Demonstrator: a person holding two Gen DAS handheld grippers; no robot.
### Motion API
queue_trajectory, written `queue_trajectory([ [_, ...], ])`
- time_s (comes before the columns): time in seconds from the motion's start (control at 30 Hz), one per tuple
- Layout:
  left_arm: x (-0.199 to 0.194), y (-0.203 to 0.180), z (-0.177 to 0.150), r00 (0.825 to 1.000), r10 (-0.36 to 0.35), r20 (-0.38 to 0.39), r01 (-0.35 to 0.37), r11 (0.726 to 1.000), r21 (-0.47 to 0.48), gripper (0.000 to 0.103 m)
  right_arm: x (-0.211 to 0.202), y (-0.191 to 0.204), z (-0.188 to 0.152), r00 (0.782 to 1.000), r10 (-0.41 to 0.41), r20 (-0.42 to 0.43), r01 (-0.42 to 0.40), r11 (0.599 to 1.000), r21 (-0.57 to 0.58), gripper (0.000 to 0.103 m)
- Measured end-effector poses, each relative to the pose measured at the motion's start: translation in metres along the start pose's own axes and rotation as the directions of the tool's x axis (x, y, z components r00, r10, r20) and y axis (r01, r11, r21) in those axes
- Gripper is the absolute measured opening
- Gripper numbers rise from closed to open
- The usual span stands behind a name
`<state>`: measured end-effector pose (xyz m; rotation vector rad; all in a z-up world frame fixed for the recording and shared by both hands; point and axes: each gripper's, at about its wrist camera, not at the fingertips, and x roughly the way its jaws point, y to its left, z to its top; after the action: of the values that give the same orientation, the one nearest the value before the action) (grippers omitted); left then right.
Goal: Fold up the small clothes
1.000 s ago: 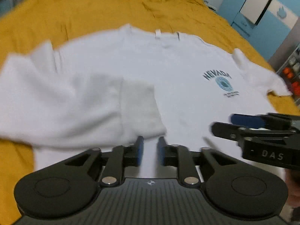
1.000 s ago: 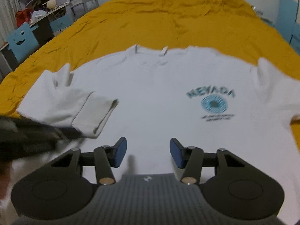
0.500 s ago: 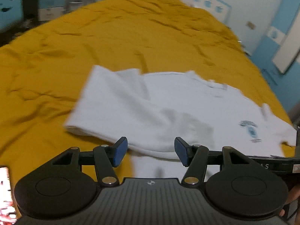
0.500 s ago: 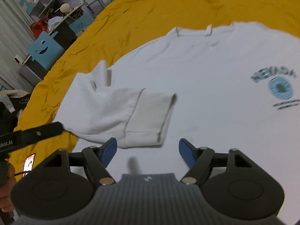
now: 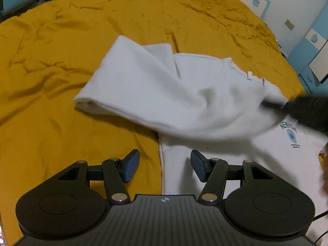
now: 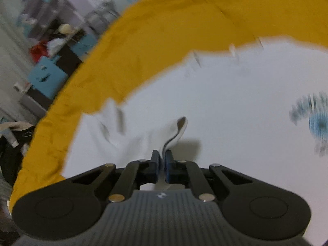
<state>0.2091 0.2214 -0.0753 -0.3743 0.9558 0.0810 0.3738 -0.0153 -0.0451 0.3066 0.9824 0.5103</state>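
- Up close, the right gripper (image 6: 162, 163) has just been snapped shut on the sleeve cuff (image 6: 178, 132), which wasn't pinched half a second ago.
- The left gripper (image 5: 165, 167) is held apart, nothing in it, over the sweatshirt (image 5: 184, 160) hem edge.
- Further out, the sleeve (image 5: 147, 90) is being dragged inward across the sweatshirt on the yellow bedspread (image 5: 61, 61); fold 1 looks underway.

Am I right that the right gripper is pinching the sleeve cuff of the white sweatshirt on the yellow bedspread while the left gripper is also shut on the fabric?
Not quite: the left gripper is open, its blue pads apart with nothing gripped, as the left wrist view shows. The rest holds: the right gripper pinches the sleeve cuff of the white sweatshirt on the yellow bedspread.
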Motion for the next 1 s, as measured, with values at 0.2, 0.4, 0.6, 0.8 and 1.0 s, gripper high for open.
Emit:
queue_trajectory([
  [0.2, 0.015, 0.009, 0.008, 0.999, -0.017, 0.05, 0.02, 0.998, -0.059, 0.067, -0.043, 0.051, 0.055, 0.989, 0.083, 0.124, -0.064, 0.987, -0.148, 0.0],
  [0.4, 0.037, 0.011, 0.018, 0.999, -0.004, 0.054, 0.009, 0.995, -0.101, 0.047, -0.067, 0.071, 0.094, 0.976, 0.097, 0.194, -0.057, 0.978, -0.202, 0.0],
  [0.6, 0.045, 0.008, 0.015, 0.998, 0.028, 0.051, -0.024, 0.996, -0.086, 0.034, -0.107, 0.032, 0.132, 0.958, 0.019, 0.287, 0.031, 0.985, -0.17, 0.0],
  [0.8, 0.047, 0.003, 0.012, 0.997, 0.052, 0.051, -0.048, 0.996, -0.069, 0.032, -0.148, -0.068, 0.138, 0.936, -0.138, 0.323, 0.164, 0.985, -0.053, 0.0],
  [1.0, 0.045, -0.002, 0.007, 0.995, 0.086, 0.054, -0.085, 0.996, -0.012, 0.032, -0.113, -0.208, 0.092, 0.927, -0.362, 0.101, 0.344, 0.925, 0.163, 0.0],
])
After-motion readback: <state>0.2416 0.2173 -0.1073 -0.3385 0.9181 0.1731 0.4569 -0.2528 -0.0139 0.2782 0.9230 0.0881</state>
